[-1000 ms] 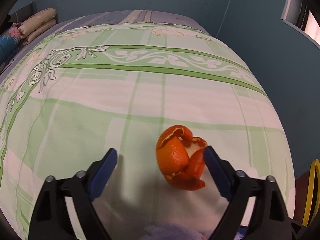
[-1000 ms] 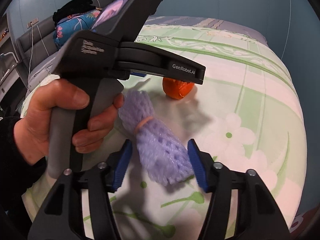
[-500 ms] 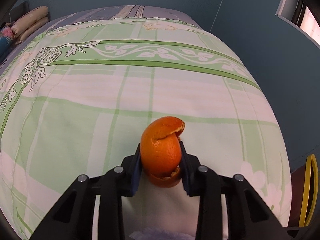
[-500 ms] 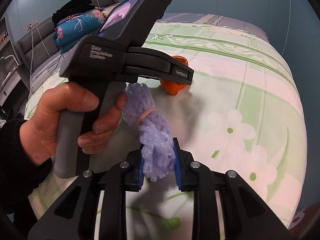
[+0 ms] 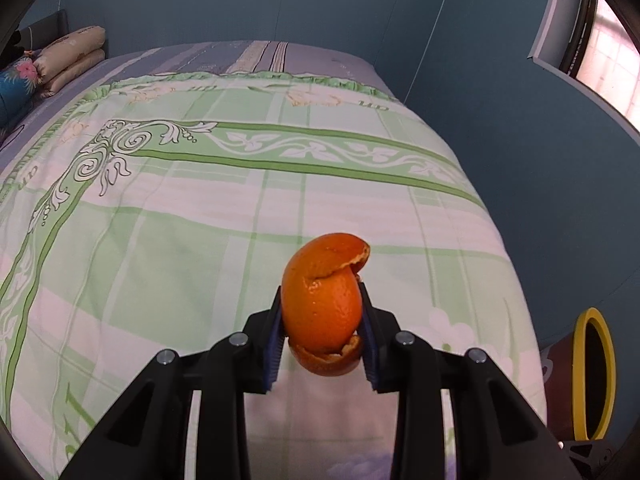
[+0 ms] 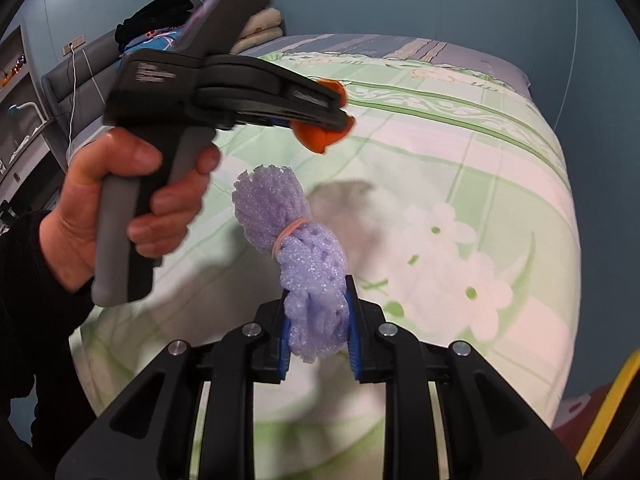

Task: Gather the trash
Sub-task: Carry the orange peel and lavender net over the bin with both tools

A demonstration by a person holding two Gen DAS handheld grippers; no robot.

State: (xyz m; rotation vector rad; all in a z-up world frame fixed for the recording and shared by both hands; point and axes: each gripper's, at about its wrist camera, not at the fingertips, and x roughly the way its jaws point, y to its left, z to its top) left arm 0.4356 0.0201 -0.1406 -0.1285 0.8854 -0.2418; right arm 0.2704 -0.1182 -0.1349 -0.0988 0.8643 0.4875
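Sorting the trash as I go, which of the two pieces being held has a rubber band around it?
The purple foam net in the right hand-held gripper; the orange peel has none.

1. The orange peel (image 5: 320,308) looked glossy and finely dimpled — its torn edges were matt.
2. The purple foam net (image 6: 308,276) was rough and sparkly.
3. The bedspread (image 5: 180,240) was soft printed cloth — matt.
4. The gripper bodies looked like matt black plastic.
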